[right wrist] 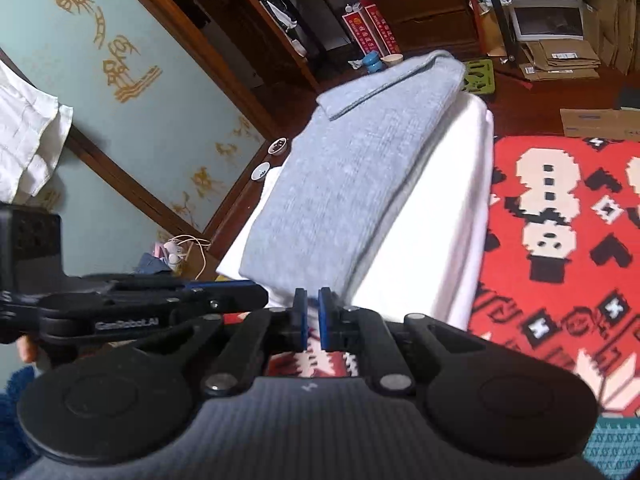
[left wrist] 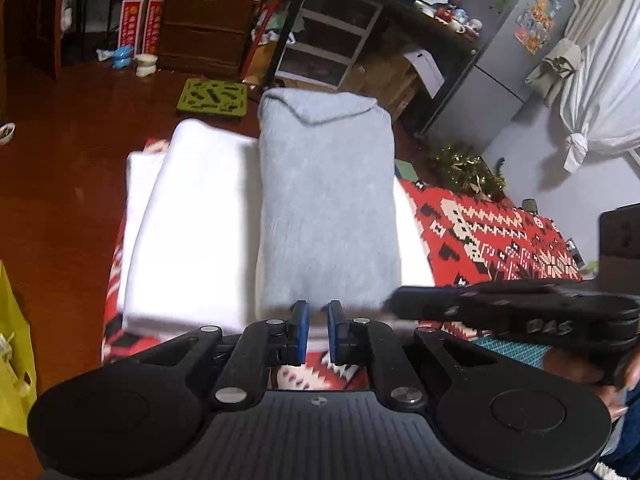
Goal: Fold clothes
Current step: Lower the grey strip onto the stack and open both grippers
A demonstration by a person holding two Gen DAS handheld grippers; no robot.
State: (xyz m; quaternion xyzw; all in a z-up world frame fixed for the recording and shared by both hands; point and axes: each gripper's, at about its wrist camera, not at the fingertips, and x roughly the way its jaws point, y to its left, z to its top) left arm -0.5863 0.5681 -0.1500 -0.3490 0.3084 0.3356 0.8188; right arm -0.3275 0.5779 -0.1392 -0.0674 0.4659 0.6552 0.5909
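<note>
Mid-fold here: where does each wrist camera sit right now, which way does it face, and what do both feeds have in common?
Left wrist: on the left gripper, looking along the grey folded garment toward shelves and fridge; the right gripper enters from the right.
Right wrist: on the right gripper, looking along the garment toward the teal wall; the left gripper enters from the left.
Shared: garment, white cloth, red patterned blanket.

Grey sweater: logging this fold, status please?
Left tongs and right tongs narrowly parted at the near hem, grip unclear. Grey sweater folded, lying on white cloth. Nothing in the way.
</note>
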